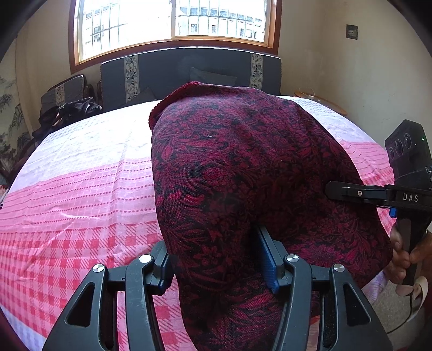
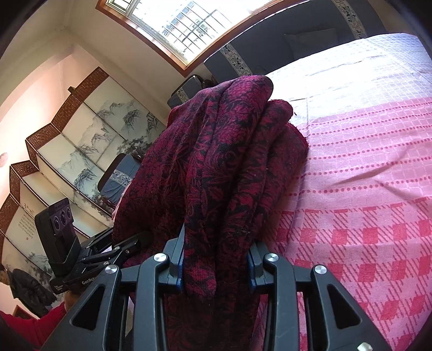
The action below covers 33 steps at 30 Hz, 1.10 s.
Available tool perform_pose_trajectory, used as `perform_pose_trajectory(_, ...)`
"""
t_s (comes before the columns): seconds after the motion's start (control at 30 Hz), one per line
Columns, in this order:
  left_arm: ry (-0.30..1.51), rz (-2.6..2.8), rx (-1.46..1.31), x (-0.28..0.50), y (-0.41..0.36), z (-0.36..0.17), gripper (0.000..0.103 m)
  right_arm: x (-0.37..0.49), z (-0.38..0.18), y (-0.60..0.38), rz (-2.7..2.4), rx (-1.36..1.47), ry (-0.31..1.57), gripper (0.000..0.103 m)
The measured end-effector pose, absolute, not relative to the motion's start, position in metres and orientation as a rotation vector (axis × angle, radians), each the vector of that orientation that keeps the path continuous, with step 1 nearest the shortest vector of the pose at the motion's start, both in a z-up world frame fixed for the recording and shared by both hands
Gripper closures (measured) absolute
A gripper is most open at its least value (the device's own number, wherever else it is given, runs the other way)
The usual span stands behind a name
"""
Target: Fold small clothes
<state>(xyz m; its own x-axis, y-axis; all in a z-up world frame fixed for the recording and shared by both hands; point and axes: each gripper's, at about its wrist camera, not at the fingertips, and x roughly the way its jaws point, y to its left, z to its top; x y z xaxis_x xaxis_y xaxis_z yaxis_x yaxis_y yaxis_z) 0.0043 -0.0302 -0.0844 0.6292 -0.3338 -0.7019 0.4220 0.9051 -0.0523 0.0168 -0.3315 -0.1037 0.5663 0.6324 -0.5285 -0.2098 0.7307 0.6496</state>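
Note:
A dark red garment with a black flower pattern [image 1: 243, 167] is held up over the pink checked bed cover [image 1: 81, 202]. My left gripper [image 1: 213, 259] is shut on its near edge, with cloth draped over the fingers. My right gripper [image 2: 216, 259] is shut on a bunched fold of the same garment [image 2: 224, 151]. In the left wrist view the right gripper [image 1: 334, 190] reaches in from the right edge and touches the cloth. In the right wrist view the left gripper [image 2: 127, 248] sits at lower left, partly hidden behind the cloth.
A dark padded headboard [image 1: 189, 70] and a window [image 1: 172, 21] are behind the bed. Dark clothes [image 1: 70, 110] lie at the bed's far left. A painted folding screen [image 2: 81, 140] stands along the left wall. A round wooden object [image 1: 321, 101] sits at the far right.

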Motion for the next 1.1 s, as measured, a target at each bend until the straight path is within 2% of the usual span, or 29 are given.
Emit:
perform_pose_trajectory(0.27, 0.720, -0.358, 0.182, -0.007, -0.029, -0.091, 0.030, 0.013, -0.097, -0.318, 0.490, 0.487, 0.835, 0.066)
perform_pose_trajectory(0.43, 0.688, -0.324, 0.220, -0.012, -0.030, -0.091, 0.026, 0.013, -0.094, -0.309, 0.467, 0.456, 0.836, 0.064)
perform_pose_trajectory(0.6, 0.668, -0.270, 0.236, -0.018, -0.032, -0.089, 0.020, 0.010, -0.093, -0.305, 0.439, 0.433, 0.836, 0.056)
perform_pose_trajectory(0.9, 0.608, -0.211, 0.249, -0.035, -0.034, -0.081, 0.019, -0.017, -0.074, -0.305, 0.339, 0.364, 0.746, 0.047)
perform_pose_trajectory(1.03, 0.594, -0.212, 0.208, -0.041, -0.028, -0.073, 0.018, -0.039, -0.057, -0.306, 0.260, 0.319, 0.703, 0.036)
perform_pose_trajectory(1.1, 0.575, -0.208, 0.190, -0.045, -0.026, -0.067, 0.018, -0.050, -0.050, -0.307, 0.216, 0.306, 0.686, 0.025)
